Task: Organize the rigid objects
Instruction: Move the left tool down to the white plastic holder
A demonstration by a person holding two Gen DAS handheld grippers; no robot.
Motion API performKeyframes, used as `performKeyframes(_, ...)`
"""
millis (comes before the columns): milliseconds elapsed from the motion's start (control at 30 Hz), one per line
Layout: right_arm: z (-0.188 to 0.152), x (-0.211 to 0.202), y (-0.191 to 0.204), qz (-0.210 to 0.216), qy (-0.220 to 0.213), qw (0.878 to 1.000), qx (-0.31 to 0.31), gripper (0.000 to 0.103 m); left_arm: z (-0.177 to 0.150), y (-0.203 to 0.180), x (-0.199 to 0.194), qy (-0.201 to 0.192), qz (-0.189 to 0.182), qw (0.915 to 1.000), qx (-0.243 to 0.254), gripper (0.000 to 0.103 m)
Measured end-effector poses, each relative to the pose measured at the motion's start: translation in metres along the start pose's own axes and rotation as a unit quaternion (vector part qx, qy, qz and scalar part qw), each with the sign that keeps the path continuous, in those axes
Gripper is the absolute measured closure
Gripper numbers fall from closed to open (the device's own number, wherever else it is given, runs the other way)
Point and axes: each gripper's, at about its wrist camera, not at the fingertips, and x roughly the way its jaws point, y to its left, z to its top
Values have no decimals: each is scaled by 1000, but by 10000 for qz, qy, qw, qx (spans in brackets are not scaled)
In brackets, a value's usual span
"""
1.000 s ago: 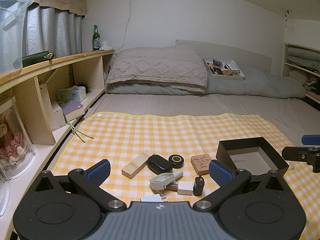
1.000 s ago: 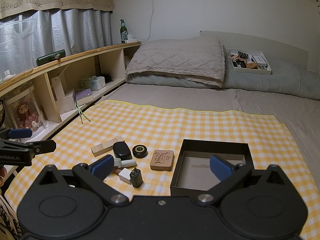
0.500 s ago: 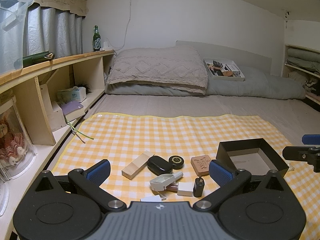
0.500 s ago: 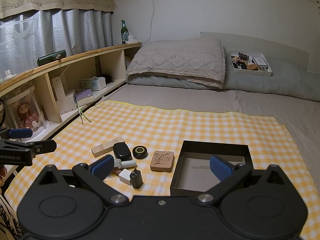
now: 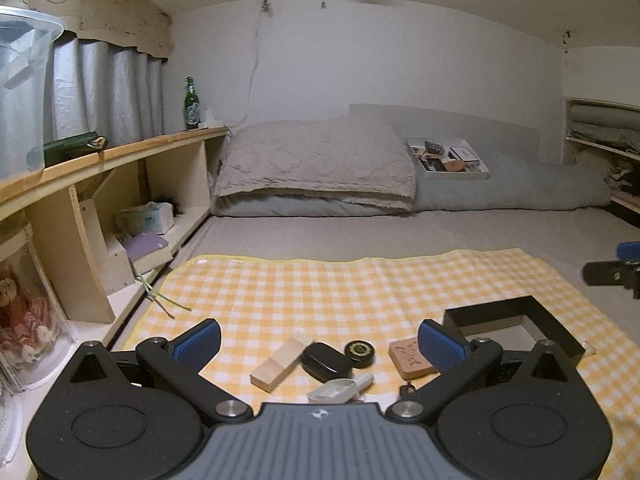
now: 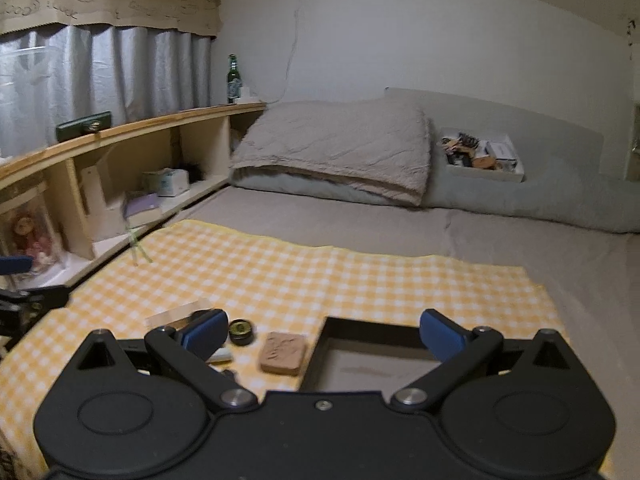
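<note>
Left wrist view: left gripper (image 5: 318, 344) hovering, jaws spread wide, gripping nothing, over wooden block (image 5: 281, 363), black case (image 5: 326, 361), round tin (image 5: 360, 354) lying on checked cloth (image 5: 320, 288). Right gripper (image 6: 322, 334) gaping likewise, empty, above black box (image 6: 372, 330).

A home bedroom. A bed (image 5: 400, 236) with a folded quilt (image 5: 316, 164) fills the middle of the frame, with grey curtains (image 5: 108, 92) at upper left. Below them a wooden shelf (image 5: 120, 152) holds a bottle (image 5: 191, 105).
</note>
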Motion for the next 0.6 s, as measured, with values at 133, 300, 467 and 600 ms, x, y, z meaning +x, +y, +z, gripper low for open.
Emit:
performKeyframes(133,4,14,-25,-280,88,9996,-1,0,5,9,8,-1,41,10000,-53,0)
performKeyframes(300,3,35,-62,-553,294,9976,307,0,13,18,21,86,39,9999,-140,0)
performKeyframes(467,-6,66,-100,-757,695,9924,679,0,17,24,49,426,2,9989,-194,0)
performKeyframes(600,-22,92,-118,-822,1238,9862,726,2,15,22,78,824,-93,9965,104,0)
